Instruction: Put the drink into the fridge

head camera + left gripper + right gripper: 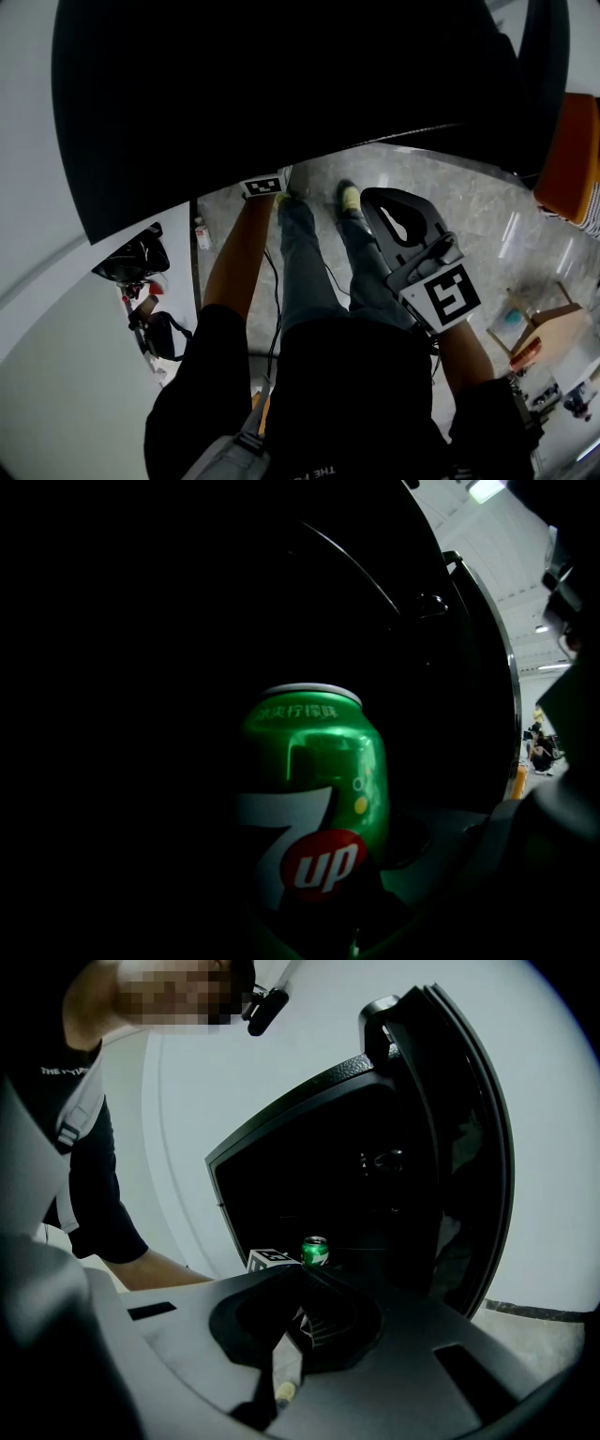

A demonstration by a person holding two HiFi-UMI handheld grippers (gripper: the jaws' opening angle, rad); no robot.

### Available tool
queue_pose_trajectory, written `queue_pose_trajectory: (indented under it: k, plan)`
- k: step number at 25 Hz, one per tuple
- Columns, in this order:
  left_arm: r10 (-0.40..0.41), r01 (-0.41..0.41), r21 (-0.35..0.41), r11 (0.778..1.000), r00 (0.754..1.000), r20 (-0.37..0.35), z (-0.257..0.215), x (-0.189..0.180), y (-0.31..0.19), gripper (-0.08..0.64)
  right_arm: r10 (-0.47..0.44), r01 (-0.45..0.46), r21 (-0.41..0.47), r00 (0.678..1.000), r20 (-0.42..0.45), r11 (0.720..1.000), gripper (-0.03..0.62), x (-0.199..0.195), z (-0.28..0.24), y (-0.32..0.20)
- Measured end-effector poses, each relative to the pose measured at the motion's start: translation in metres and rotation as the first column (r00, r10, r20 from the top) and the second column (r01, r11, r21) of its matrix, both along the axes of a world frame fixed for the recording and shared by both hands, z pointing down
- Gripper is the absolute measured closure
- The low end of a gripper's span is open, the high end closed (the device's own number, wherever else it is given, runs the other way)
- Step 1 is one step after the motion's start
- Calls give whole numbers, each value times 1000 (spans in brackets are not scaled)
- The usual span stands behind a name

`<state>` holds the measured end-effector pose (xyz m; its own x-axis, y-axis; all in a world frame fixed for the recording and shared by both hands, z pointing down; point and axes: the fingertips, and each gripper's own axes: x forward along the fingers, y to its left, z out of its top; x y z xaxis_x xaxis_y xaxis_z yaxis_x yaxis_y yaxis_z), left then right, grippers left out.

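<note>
Okay so, nearest first: the right gripper [305, 1281] is held low beside the person's leg, and its jaws are seen pressed together with nothing caught between them. The left forearm [234, 253] is stretched out ahead over the pale stone floor [487, 216], and only the marker cube [263, 185] of that side's tool is visible from the head view before everything gets swallowed under the black top of the fridge [281, 94]. The left gripper [323, 907] is clamped on the drink, a green 7up can [314, 761]. The jaws are spread wide around it, though they're mostly lost in the dark, so the actual contact points can't really be made out. The can is kept upright, silver rim up, logo facing the camera. From the right gripper view it's spotted right at the lower edge of the fridge's open mouth, just beside that marker cube, with the pitch-dark inside behind it. Whether it's resting on a shelf can't be told. The door [459, 1147] is swung open on the right of that view, and a plain white wall [234, 1082] is seen behind it all.
</note>
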<state>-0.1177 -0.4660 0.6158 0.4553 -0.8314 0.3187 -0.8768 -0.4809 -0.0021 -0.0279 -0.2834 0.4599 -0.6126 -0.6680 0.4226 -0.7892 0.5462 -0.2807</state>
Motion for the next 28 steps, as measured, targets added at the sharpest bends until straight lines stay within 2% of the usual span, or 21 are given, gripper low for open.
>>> queue_pose_trajectory:
  k: [5, 11, 15, 20, 23, 28]
  plan:
    - [-14, 14, -2, 1000, 1000, 23, 7, 1, 0, 219, 13, -13, -1, 1000, 2, 1000, 578, 9, -4, 1]
    - [24, -25, 11, 1000, 995, 94, 11, 7, 6, 218, 9, -9, -11, 1000, 0, 1000, 578, 10, 0, 6]
    - [-7, 9, -26, 1000, 997, 78, 14, -3, 10, 218, 23, -23, 1, 1000, 12, 1000, 578, 13, -4, 2]
    - [6, 3, -78, 997, 992, 124, 20, -7, 18, 195, 18, -18, 18, 1000, 21, 1000, 578, 15, -9, 1]
    - [16, -1, -105, 994, 990, 139, 22, -9, 23, 184, -11, 11, -10, 1000, 20, 1000, 578, 14, -9, 7]
    - [31, -12, -108, 994, 984, 177, 25, -9, 15, 184, 16, -17, 37, 999, 31, 999, 578, 21, -18, 0]
